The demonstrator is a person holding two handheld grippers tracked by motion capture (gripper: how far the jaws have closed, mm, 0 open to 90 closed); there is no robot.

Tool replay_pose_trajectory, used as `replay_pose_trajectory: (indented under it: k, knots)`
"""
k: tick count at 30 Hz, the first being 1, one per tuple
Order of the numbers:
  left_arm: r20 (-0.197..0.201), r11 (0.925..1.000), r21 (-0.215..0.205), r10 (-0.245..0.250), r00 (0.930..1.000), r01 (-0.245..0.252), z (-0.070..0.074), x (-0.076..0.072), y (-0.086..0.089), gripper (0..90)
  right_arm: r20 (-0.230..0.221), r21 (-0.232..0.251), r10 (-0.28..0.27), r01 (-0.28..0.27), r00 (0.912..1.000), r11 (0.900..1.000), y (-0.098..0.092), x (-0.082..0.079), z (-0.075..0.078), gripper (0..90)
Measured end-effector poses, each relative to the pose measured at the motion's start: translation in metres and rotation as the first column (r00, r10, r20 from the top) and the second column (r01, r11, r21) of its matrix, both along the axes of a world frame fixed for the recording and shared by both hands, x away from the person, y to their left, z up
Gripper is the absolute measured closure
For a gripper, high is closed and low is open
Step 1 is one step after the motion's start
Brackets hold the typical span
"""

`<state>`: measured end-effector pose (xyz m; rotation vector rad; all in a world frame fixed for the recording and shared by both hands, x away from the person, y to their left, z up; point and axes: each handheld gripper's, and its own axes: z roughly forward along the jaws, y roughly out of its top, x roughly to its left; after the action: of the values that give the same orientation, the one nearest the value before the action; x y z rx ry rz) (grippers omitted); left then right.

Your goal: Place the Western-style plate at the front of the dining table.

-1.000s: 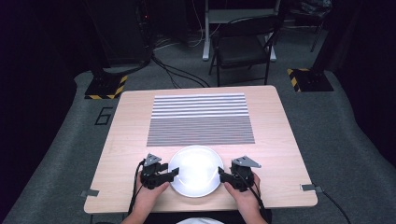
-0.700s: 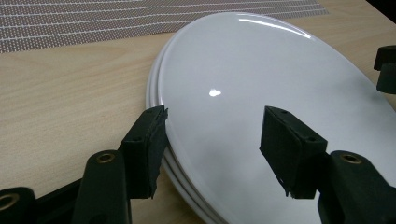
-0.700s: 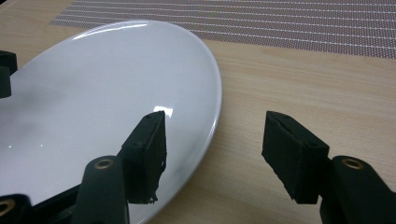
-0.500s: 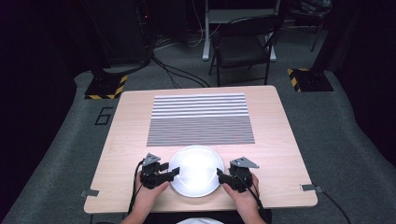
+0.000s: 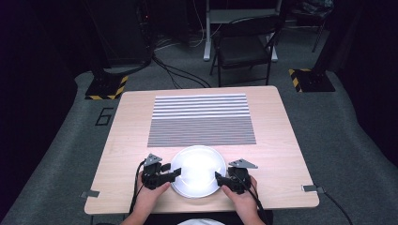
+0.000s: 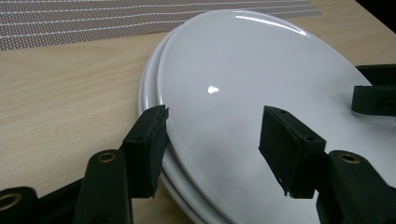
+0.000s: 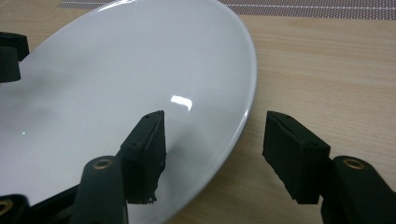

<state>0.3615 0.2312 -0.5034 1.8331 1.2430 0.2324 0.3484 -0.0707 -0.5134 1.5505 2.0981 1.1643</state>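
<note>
**Plate edge straddled both sides, no pinch yet**

White plate (image 5: 197, 169) sits on the table (image 5: 281, 154), near edge, just short of the striped mat (image 5: 202, 119). Left gripper view shows a second rim under it, so it looks like two plates stacked.

My left gripper (image 5: 165, 176) is at the plate's left edge, fingers (image 6: 147, 147) spread: one outside the rim, one hanging over the plate face. Pads aren't pressing on anything. My right gripper (image 5: 224, 180) mirrors that on the right edge, fingers (image 7: 144, 154) spread, one over the plate, one over bare wood.

Risks from here:
- Glazed surface is slick. If I close on a shallow bite of rim, the plate may slide out once lifted.
- On the left, the outer pad sits level with both rims. Closing could grab both plates, or catch the lower one and drag it.
- Uneven closing between sides would push the plate sideways across the table.
- Lifting one side first tilts it, and the top plate may skate off.
</note>
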Motion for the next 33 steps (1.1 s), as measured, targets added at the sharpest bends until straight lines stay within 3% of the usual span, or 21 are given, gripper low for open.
replay_pose_trajectory:
  k: [11, 23, 29, 33]
  knots:
    - [-0.012, 0.9997, -0.009, -0.023, 0.9996, 0.023, -0.003, 0.002, -0.005, 41.6, -0.023, 0.036, 0.004, -0.003, 0.9997, 0.999, 0.002, -0.001, -0.001, 39.0]
    - [-0.030, 0.9992, -0.014, -0.038, 0.9988, 0.038, -0.007, 0.008, -0.013, 41.6, -0.011, 0.030, -0.024, 0.025, 0.9996, 0.999, -0.004, 0.005, 0.005, 39.5]
    - [-0.079, 0.9979, -0.023, -0.063, 0.9949, 0.061, -0.006, 0.016, -0.020, 41.5, -0.003, 0.048, -0.049, 0.049, 0.9988, 0.998, -0.013, 0.014, 0.009, 40.1]
    - [-0.091, 0.9982, -0.028, -0.055, 0.9943, 0.053, -0.005, 0.021, -0.023, 41.7, 0.002, 0.049, -0.056, 0.056, 0.9984, 0.997, -0.015, 0.017, 0.011, 40.2]
